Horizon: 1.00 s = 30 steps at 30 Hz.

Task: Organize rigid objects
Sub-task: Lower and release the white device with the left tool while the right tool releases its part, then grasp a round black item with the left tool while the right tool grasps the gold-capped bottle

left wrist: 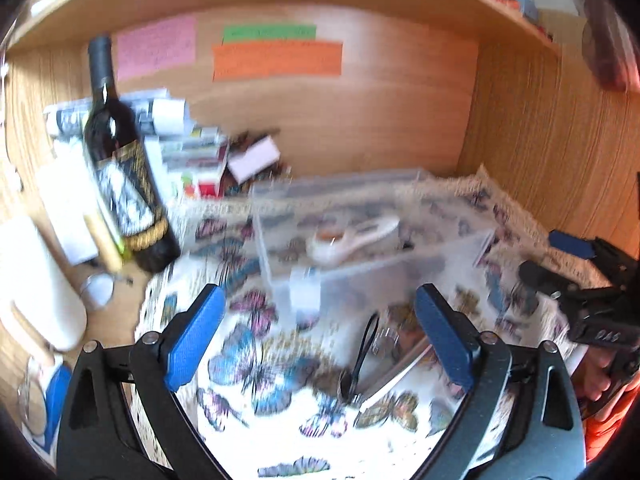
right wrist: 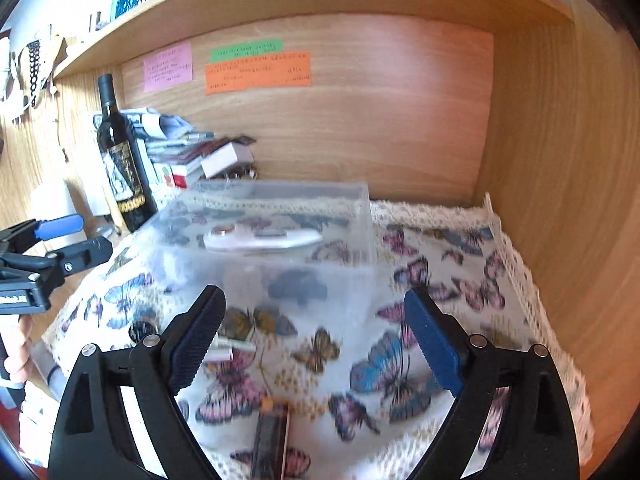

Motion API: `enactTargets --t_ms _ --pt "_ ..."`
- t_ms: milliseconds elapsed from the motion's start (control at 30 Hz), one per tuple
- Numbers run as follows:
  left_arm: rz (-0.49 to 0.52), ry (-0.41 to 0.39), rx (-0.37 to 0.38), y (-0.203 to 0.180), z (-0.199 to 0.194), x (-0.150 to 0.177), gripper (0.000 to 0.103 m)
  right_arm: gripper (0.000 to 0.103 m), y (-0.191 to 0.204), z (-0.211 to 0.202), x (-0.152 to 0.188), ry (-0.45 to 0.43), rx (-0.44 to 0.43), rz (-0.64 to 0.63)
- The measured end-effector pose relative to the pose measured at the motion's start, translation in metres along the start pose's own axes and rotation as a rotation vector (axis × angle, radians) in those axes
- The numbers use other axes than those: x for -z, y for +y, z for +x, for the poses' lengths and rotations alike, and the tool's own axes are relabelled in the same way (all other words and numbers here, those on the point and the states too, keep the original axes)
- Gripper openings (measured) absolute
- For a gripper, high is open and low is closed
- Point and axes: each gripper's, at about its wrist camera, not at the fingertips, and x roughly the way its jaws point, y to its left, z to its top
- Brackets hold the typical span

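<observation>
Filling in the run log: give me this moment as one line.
left gripper: open, empty | right gripper: open, empty | clear box: on butterfly cloth, white tool inside

A dark glass wine bottle (right wrist: 120, 160) with a black-and-gold label is seen standing ahead and to the left of the claws. Behind it, a stack of books and papers (right wrist: 176, 148) is piled against the wooden back panel (right wrist: 360, 120). Pink (right wrist: 168, 68), green (right wrist: 246, 50) and orange (right wrist: 258, 73) paper notes are stuck on that panel, above. A butterfly-printed lace-edged cloth (right wrist: 440, 272) is spread beneath the claws.
</observation>
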Motion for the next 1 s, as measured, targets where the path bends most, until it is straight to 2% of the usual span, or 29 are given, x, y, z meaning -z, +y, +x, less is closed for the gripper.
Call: enactTargets --t_ms 33,67,167,333,367,433,533,767,833,900,933,1000 --pt "-0.003 0.017 0.004 0.001 0.003 0.005 0.094 0.09 -0.001 0.0 0.005 0.012 -0.001 0.006" --pt "-0.012 0.04 0.011 0.003 0.006 0.012 0.086 0.09 0.0 0.003 0.01 0.03 -0.002 0.014" --pt "-0.027 0.104 0.017 0.007 0.017 0.027 0.072 0.09 0.0 0.007 0.027 0.072 -0.005 0.037" --pt "-0.052 0.144 0.035 0.009 0.024 0.044 0.061 0.088 0.003 0.015 0.049 0.144 -0.039 0.046" --pt "-0.054 0.15 0.039 0.01 0.025 0.046 0.059 0.085 0.005 0.017 0.054 0.164 -0.048 0.043" --pt "-0.068 0.16 0.041 0.013 0.028 0.049 0.058 0.068 0.008 0.021 0.061 0.199 -0.064 0.038" --pt "-0.089 0.186 0.055 0.017 0.035 0.052 0.055 0.053 0.013 0.026 0.069 0.24 -0.072 0.024" --pt "-0.126 0.247 0.086 0.015 0.055 0.059 0.054 0.041 0.013 0.026 0.074 0.246 -0.071 0.025" --pt "-0.137 0.242 0.079 0.015 0.057 0.058 0.054 0.032 0.013 0.026 0.074 0.245 -0.077 0.026" --pt "-0.143 0.235 0.085 0.014 0.059 0.056 0.039 0.025 0.013 0.026 0.075 0.241 -0.073 0.026" --pt "-0.14 0.239 0.1 0.014 0.06 0.056 0.024 0.022 0.012 0.026 0.074 0.24 -0.073 0.031" --pt "-0.151 0.242 0.128 0.014 0.061 0.056 0.021 0.021 0.01 0.026 0.073 0.238 -0.083 0.051"
